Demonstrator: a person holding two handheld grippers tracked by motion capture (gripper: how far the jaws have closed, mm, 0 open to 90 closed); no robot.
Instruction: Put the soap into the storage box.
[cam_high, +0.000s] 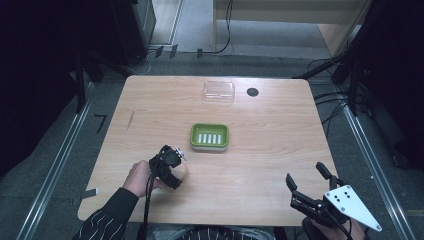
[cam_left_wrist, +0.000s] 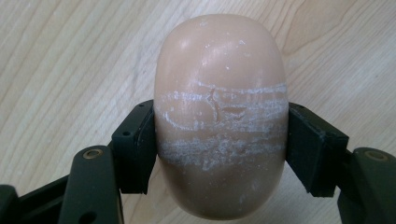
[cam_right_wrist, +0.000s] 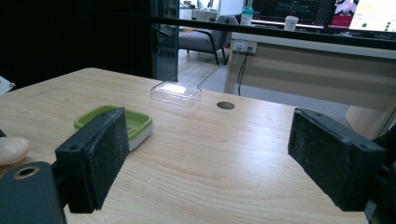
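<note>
At seven o'clock on the pale wooden table (cam_high: 260, 165), the left gripper (cam_left_wrist: 219, 140) clamps a peach-coloured oval soap bar (cam_left_wrist: 219, 121) — white-scuffed, touching the wood. The green rectangular slotted soap dish (cam_high: 209, 136) sits centre. At five o'clock the right gripper (cam_high: 305, 181) gapes wide — nothing between its jaws.

Soap bar (cam_left_wrist: 219, 121): oval, peach-coloured, with white scuff bands across its middle, lying on the table (cam_high: 260, 165). Green soap dish (cam_high: 209, 136): slotted, upright, at its 1 o'clock, near.
</note>
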